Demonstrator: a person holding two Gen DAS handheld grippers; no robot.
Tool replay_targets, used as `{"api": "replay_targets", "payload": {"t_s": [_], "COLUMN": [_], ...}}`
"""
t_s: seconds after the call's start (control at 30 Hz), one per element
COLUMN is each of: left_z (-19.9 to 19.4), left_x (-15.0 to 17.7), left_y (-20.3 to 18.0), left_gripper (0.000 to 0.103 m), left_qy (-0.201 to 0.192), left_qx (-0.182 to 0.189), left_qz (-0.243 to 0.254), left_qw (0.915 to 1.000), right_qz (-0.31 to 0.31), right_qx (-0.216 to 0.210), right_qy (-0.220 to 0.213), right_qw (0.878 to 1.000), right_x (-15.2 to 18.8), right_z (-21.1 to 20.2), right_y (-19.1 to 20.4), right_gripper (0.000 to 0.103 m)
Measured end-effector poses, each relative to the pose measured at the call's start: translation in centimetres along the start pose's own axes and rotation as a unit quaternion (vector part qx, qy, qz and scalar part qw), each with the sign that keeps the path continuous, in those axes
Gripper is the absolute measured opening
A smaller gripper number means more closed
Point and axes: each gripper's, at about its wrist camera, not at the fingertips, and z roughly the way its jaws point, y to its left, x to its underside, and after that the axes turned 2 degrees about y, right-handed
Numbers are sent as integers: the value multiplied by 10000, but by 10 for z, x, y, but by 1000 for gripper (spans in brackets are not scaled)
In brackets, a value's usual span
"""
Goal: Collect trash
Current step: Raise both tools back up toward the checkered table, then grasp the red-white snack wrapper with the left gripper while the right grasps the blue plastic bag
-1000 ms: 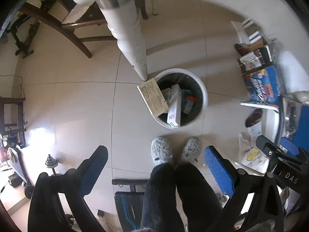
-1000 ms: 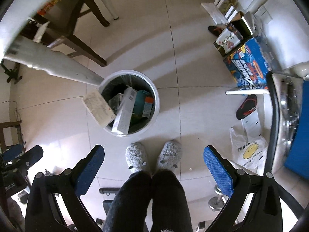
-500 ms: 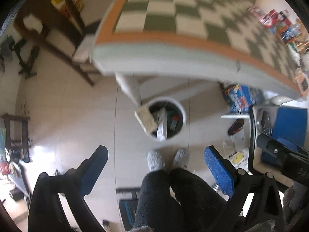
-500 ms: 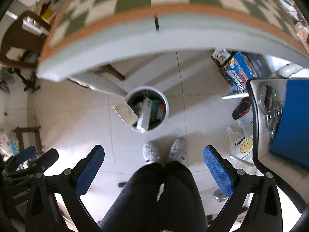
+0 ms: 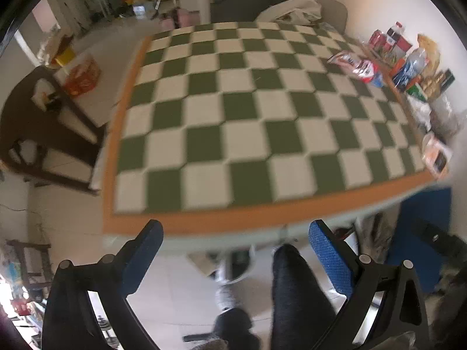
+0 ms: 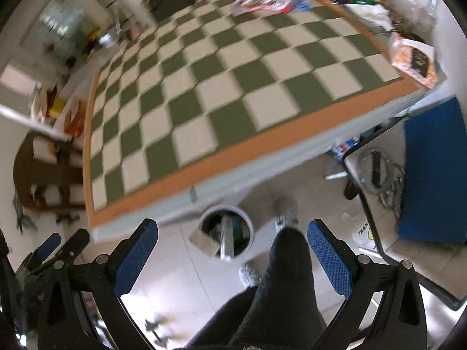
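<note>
A white round bin point(image 6: 226, 233) holding boxes and wrappers stands on the floor under the table's near edge; the left wrist view shows only a sliver of it point(image 5: 239, 265). Snack wrappers point(image 5: 357, 68) lie on the far right of the green-and-white checked table point(image 5: 233, 122); they also show in the right wrist view point(image 6: 264, 1). My left gripper point(image 5: 235, 259) is open and empty, held in front of the table's near edge. My right gripper point(image 6: 232, 252) is open and empty, above the bin.
Bottles, cartons and bags point(image 5: 408, 58) crowd the table's right edge. A packet point(image 6: 414, 58) lies at the near right corner. A dark wooden chair point(image 5: 43, 134) stands left. A blue pad point(image 6: 432, 175) lies on a side table to the right. The person's legs point(image 6: 277, 291) are below.
Both grippers have swung up from looking down at the bin to facing the table top. The bin has slid to the bottom of both views. Both stay open and empty.
</note>
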Motion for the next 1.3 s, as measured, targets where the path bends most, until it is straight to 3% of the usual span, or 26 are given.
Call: {"api": "replay_targets", "payload": {"t_s": [0.13, 0.23, 0.4, 0.57, 0.7, 0.73, 0.77, 0.83, 0.87, 0.93, 1.07, 1.13, 1.23, 1.27, 1.3], "left_z": [23, 51, 119, 193, 242, 249, 258, 269, 271, 270, 256, 249, 235, 229, 224], "left_x": [-79, -143, -235, -307, -341, -347, -352, -358, -361, -364, -366, -364, -356, -352, -349], "left_y": [-52, -97, -167, -223, -248, -250, -253, -255, -256, -255, -255, -252, -245, -240, -236], "left_gripper": [102, 102, 101, 101, 100, 93, 79, 60, 38, 22, 15, 15, 14, 14, 14], "left_qy": [95, 212, 895, 1482, 1757, 1778, 1791, 1833, 1768, 1643, 1271, 1100, 851, 788, 746], "left_qx": [216, 270, 737, 1519, 1774, 1768, 1734, 1558, 1517, 1362, 732, 359, -77, -168, -206], "left_qz": [45, -4, -480, -1338, -2028, -2132, -2226, -2234, -2155, -1906, -930, -486, -14, 73, 111], "left_qw": [9997, 9994, 9921, 9680, 9469, 9443, 9425, 9446, 9483, 9582, 9848, 9921, 9963, 9967, 9969], "right_qz": [540, 714, 1031, 1071, 1122, 1160, 1202, 1225, 1193, 1137, 986, 825, 524, 450, 440], "right_qx": [-6, 44, 100, 97, 26, -28, -95, -214, -250, -269, -346, -360, -38, -13, -29], "right_qy": [16, -97, -119, -61, 48, 68, 106, 192, 242, 319, 570, 625, 548, 509, 475], "right_qw": [9985, 9974, 9945, 9942, 9937, 9932, 9927, 9921, 9923, 9926, 9929, 9940, 9971, 9977, 9979], "right_x": [-75, -151, -292, -407, -470, -482, -492, -507, -515, -526, -540, -541, -540, -539, -538], "right_z": [16, 29, 59, 94, 128, 137, 145, 161, 170, 184, 214, 225, 230, 230, 229], "right_y": [-49, -79, -128, -153, -164, -167, -169, -170, -170, -167, -157, -147, -133, -128, -125], "right_gripper": [103, 103, 103, 103, 84, 82, 79, 75, 73, 72, 72, 68, 37, 20, 15]}}
